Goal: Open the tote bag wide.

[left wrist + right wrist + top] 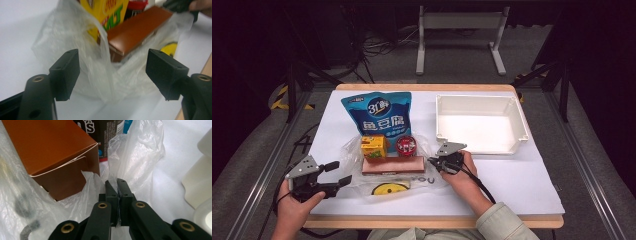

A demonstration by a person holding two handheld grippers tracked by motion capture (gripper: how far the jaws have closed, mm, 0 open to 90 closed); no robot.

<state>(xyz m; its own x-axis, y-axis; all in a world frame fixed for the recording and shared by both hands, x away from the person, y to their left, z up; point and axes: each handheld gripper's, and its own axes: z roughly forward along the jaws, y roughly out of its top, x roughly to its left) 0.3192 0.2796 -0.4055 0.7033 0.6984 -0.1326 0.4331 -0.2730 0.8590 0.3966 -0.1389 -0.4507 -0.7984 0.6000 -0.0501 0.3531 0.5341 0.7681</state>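
A clear plastic bag [354, 150] lies on the white table sheet [512, 185], holding a long brown box [393, 165], a yellow carton [373, 146] and a red-lidded can [406, 145]. My right gripper [432, 161] is at the bag's right end. In the right gripper view it [115, 182] is shut on a fold of the plastic bag [135, 157], next to the brown box [50, 147]. My left gripper [339, 173] is at the bag's left end. Its jaws [113, 56] stand open, with the crumpled plastic bag [75, 50] just beyond them and untouched by the pads.
A blue snack pouch [379, 115] lies behind the bag. A white bin [477, 100] stands at the back right, its wall [200, 185] close to my right gripper. A yellow smiley print [389, 188] shows on the bag near the front edge.
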